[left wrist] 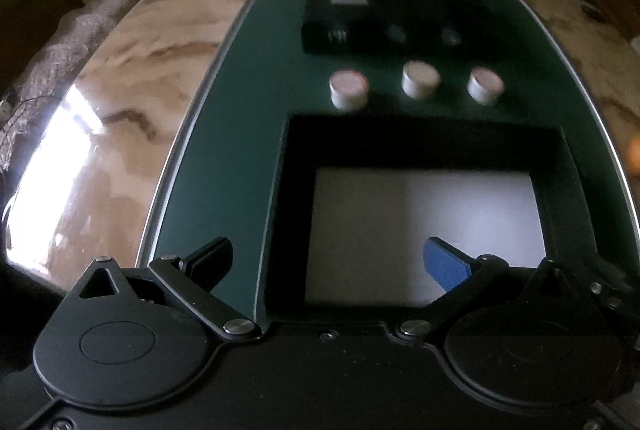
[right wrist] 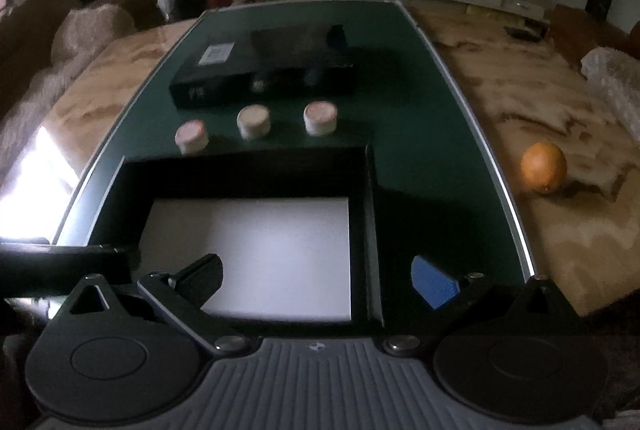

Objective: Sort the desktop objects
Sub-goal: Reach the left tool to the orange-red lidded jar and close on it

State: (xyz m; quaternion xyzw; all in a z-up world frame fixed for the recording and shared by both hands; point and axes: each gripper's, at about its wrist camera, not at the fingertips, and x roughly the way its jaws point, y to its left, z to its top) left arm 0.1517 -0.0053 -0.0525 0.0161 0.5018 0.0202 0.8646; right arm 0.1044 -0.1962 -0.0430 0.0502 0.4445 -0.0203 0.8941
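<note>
With both my left gripper (left wrist: pixel 328 262) and right gripper (right wrist: pixel 316 280) spread wide and empty above the open black tray (right wrist: pixel 248 166), I'd reach forward squarely over the nearest white cylinder (right wrist: pixel 191 136) standing just beyond it on the green mat (right wrist: pixel 404 158).

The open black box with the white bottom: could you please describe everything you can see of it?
The open black box is a shallow, lidless rectangular tray with dark upright walls and a flat white bottom, possibly a paper or foam liner. It holds nothing. It lies flat on the green mat, nearest the cameras, with three small white cylinders in a row just beyond its far wall, not touching it. Both grippers hover over its near edge, jaws open, without visible contact.
</note>
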